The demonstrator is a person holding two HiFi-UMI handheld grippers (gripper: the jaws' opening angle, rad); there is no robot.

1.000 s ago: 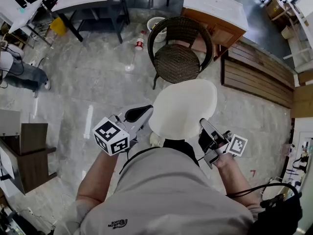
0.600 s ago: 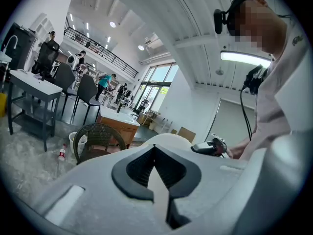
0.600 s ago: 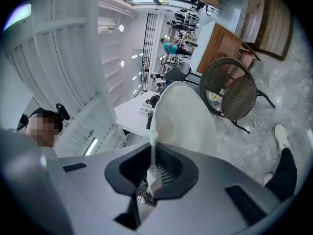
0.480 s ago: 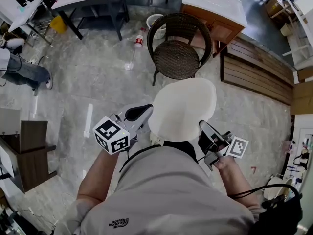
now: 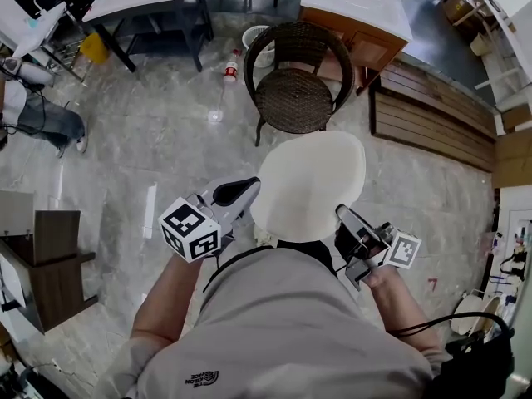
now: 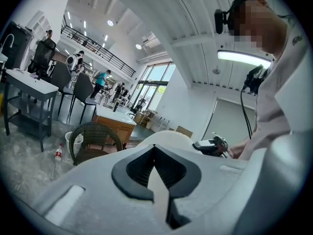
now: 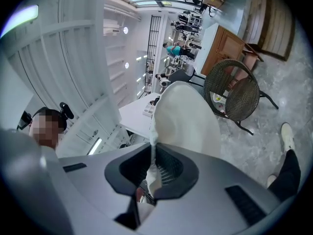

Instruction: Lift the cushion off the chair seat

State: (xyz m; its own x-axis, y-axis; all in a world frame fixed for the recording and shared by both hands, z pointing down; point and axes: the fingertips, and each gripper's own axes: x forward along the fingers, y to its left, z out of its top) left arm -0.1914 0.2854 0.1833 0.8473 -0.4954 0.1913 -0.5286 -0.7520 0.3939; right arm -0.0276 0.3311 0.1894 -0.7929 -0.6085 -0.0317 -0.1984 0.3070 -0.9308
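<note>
Shirt (image 5: 283, 322): had a tiny white logo (image 5: 202, 379) low down, read as "The North Face", hard to see.
Left cube (image 5: 189, 231): showed black and white square marks, no letters.
Right cube (image 5: 404, 248): showed the same kind of marks.

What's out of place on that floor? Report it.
A small bottle with a red label lies on the floor beside the wicker chair, close to the white bin, as if dropped. Nothing else stands out.

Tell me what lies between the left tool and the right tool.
The white cushion spans the gap, its edges clamped by the left tool and the right tool; the head view shows it.
</note>
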